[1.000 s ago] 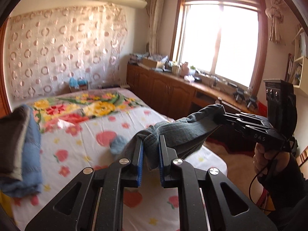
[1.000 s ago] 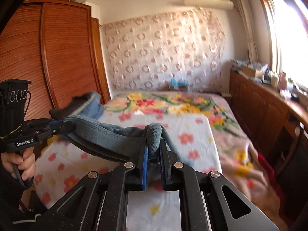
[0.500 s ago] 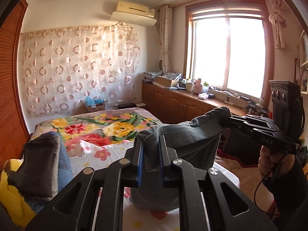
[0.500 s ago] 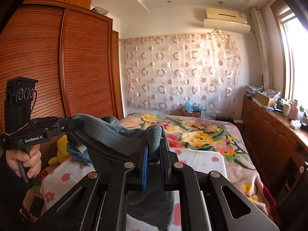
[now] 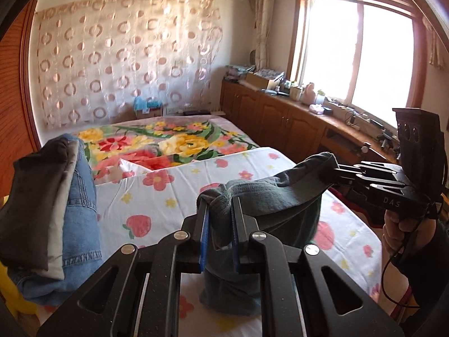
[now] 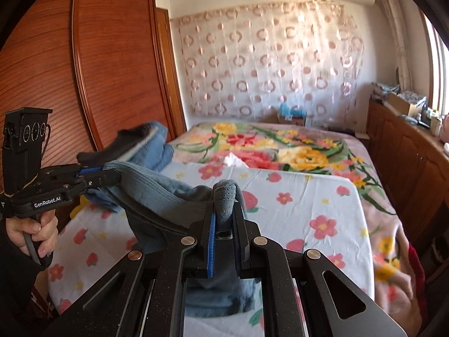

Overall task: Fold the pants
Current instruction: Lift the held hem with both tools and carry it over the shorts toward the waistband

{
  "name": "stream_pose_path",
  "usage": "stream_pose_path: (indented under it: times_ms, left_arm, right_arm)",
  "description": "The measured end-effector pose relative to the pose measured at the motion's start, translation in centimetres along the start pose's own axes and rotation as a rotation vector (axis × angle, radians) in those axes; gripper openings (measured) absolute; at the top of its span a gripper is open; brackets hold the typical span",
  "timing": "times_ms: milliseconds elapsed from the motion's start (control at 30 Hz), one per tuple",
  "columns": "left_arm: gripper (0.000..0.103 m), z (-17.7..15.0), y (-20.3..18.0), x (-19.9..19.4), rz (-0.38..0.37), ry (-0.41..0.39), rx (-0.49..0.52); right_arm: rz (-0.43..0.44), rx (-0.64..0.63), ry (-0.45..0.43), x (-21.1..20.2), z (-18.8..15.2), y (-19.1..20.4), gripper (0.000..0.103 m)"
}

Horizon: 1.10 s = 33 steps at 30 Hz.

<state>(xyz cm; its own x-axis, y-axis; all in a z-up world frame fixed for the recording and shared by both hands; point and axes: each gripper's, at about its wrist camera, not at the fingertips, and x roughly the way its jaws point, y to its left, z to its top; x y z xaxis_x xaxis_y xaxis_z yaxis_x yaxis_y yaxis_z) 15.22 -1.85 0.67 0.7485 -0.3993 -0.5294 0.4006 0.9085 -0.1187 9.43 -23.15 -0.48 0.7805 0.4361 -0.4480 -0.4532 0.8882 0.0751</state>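
Grey-blue pants (image 5: 269, 199) hang in the air between my two grippers above the bed. My left gripper (image 5: 220, 210) is shut on one bunched end of their top edge. My right gripper (image 6: 224, 210) is shut on the other end; it also shows at the right of the left wrist view (image 5: 336, 172). In the right wrist view the pants (image 6: 157, 188) stretch left to my left gripper (image 6: 103, 174). The rest of the pants droops below the grippers, and the lower end touches the sheet (image 5: 230, 300).
The bed has a white flowered sheet (image 5: 168, 196) and a floral blanket (image 6: 294, 146) behind it. A pile of jeans and dark clothes (image 5: 53, 213) lies at the bed's left. A wooden wardrobe (image 6: 84, 78) stands left. Wooden cabinets (image 5: 280, 123) run under the window.
Both grippers tilted up half a second ago, lifting the pants, and have now dropped lower again toward the bed. The pants stay gripped at both ends.
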Motion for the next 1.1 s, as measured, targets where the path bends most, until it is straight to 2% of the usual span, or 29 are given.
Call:
stream_pose_path:
  times_ms: [133,233,333,467,600,700,800,967,1100]
  left_arm:
    - [0.014,1.4,0.9,1.8,0.024,0.007,-0.003]
    - [0.014,3.5,2.0,3.6,0.056,0.001,0.006]
    - [0.014,6.1,2.7,4.0,0.079,-0.043,0.016]
    - [0.014,10.4,2.0,1.6,0.08,-0.152,0.072]
    - [0.014,12.2,1.5,-0.6,0.104,-0.202,0.115]
    - [0.014,11.3,1.5,-1.6,0.117,-0.2,0.124]
    - [0.014,9.1,1.7,-1.5,0.116,-0.161,0.11]
    - [0.014,3.8,1.7,-0.3,0.094,-0.039,0.085]
    - [0.014,0.5,1.0,-1.0,0.07,0.008,0.067]
  right_arm:
    - [0.006,-0.005,0.033,3.4,2.4,-1.5,0.01]
    - [-0.011,-0.03,0.043,5.9,5.8,-1.6,0.01]
    - [-0.026,-0.048,0.03,7.7,8.5,-1.3,0.01]
    - [-0.046,-0.05,-0.048,9.1,12.5,-1.7,0.01]
    - [-0.058,-0.069,-0.148,7.2,16.0,-1.2,0.01]
    - [-0.05,-0.076,-0.196,5.5,16.7,-0.4,0.01]
    - [-0.047,-0.094,-0.192,5.1,14.8,0.9,0.01]
    - [-0.039,-0.108,-0.066,6.3,9.4,1.5,0.01]
    - [-0.024,-0.097,0.004,6.4,7.2,2.3,0.01]
